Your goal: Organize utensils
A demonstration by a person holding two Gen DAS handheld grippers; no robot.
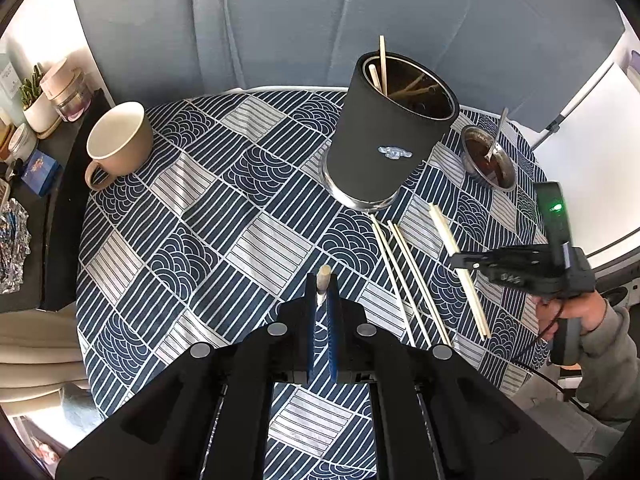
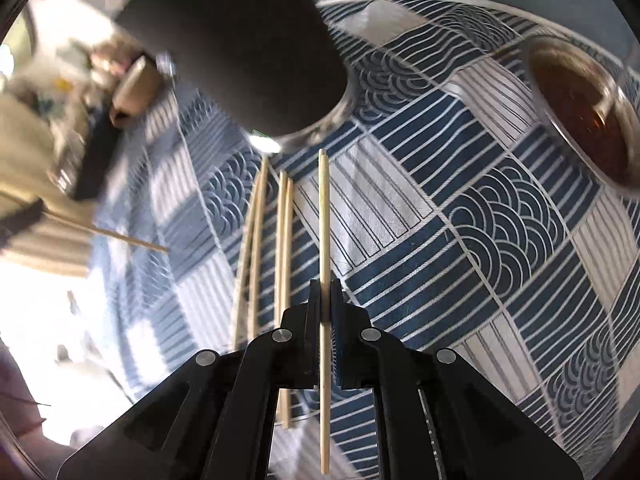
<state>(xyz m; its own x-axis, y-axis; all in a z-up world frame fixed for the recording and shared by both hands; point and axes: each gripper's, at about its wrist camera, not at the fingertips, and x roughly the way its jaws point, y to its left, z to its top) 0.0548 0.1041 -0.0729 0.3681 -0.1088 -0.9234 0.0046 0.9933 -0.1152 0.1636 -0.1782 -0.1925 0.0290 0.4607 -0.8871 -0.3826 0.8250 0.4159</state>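
My left gripper (image 1: pixel 322 280) hangs over the patterned tablecloth (image 1: pixel 208 216), shut on a pale wooden chopstick (image 1: pixel 323 274) that I see end-on between its blue pads. My right gripper (image 2: pixel 325 286) is shut on a single chopstick (image 2: pixel 324 216), which points toward the black cylindrical holder (image 2: pixel 248 40). Several more chopsticks (image 2: pixel 282 264) lie side by side on the cloth just left of it. In the left wrist view the holder (image 1: pixel 394 132) stands upright with chopsticks inside, and the right gripper (image 1: pixel 458 260) sits low over the loose chopsticks (image 1: pixel 404 280).
A beige mug (image 1: pixel 120 140) stands at the table's far left. A small metal bowl of brown sauce (image 1: pixel 490 156) with a spoon sits right of the holder. Jars, a potted plant and foil crowd a side shelf (image 1: pixel 28 128) on the left. A person's hand (image 1: pixel 576 312) holds the right gripper.
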